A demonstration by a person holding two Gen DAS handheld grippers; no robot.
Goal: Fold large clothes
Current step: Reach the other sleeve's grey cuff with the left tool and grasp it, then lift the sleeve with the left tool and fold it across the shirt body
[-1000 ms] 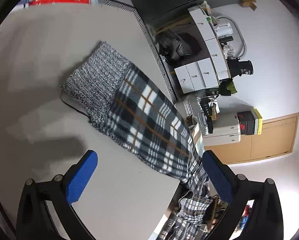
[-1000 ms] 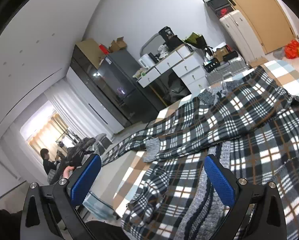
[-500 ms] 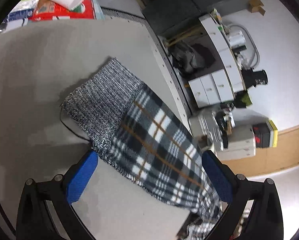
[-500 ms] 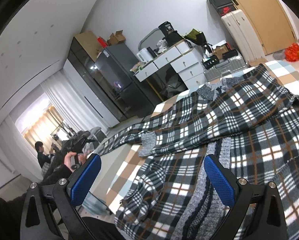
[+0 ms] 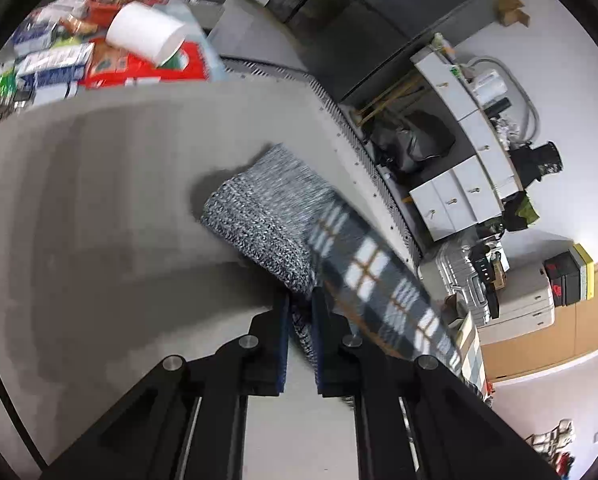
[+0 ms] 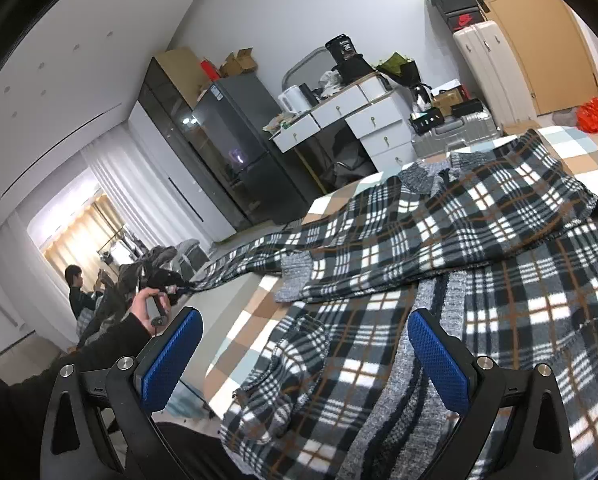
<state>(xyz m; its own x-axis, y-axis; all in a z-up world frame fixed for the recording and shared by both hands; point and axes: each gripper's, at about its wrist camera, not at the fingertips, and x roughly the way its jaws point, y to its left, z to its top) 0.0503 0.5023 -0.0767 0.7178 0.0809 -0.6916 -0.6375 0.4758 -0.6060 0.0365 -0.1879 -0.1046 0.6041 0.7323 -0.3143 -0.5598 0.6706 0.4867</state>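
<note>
Left wrist view: the grey desk [image 5: 111, 184] runs bare to the left of the sleeve, with its far edge carrying boxes and a white paper cup [image 5: 147, 34], and its right edge dropping off just past the fabric. The left claw [image 5: 300, 320] is pinched narrow on the grey knit cuff [image 5: 259, 208] of the plaid cardigan's sleeve [image 5: 383, 284]; the sleeve stretches away over the desk's right edge. Motion blur softens the cloth.

Right wrist view: the plaid cardigan [image 6: 459, 264] lies spread on a checked cover [image 6: 259, 304], its body filling the right side, while one sleeve leads left off the edge toward the person's left hand [image 6: 147, 306]. The right claw [image 6: 305, 356] stands wide, its blue pads [image 6: 439, 360] hovering above the hem and holding nothing. Only this view shows the whole garment.
</note>
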